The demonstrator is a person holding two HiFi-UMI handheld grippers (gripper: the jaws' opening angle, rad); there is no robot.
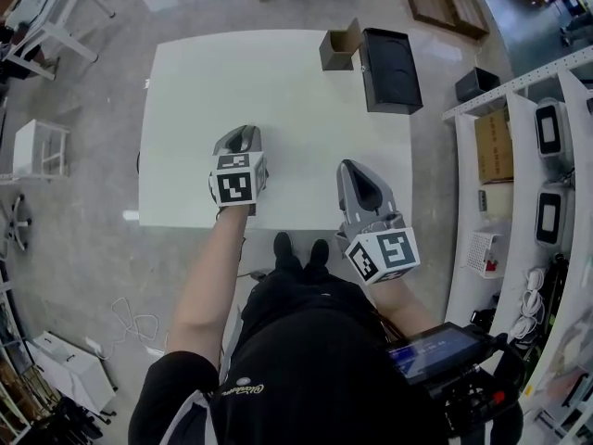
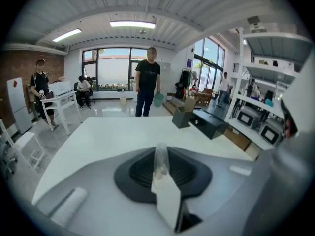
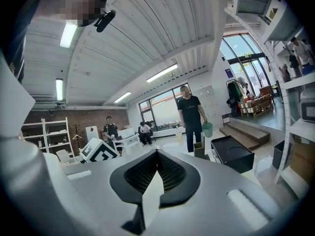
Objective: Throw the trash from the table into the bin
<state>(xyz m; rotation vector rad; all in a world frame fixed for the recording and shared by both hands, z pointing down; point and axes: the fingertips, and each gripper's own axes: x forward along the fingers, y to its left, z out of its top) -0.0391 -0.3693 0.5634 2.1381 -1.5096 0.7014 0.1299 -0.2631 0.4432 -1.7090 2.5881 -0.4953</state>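
Above the table (image 1: 278,91), the left gripper (image 1: 243,137) pinches a clear scrap (image 2: 160,157), probably meant for the bin (image 1: 389,68) at one o'clock; the right gripper (image 1: 358,171) is pressed together, empty.

The table (image 1: 278,91) is smooth matt white, the box (image 1: 339,48) brown cardboard, the wrapper (image 2: 161,157) clear glossy plastic.

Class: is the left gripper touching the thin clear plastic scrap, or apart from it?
Touching. The left gripper view shows the left gripper with its jaws closed on the thin clear plastic scrap, pressing it from both sides.
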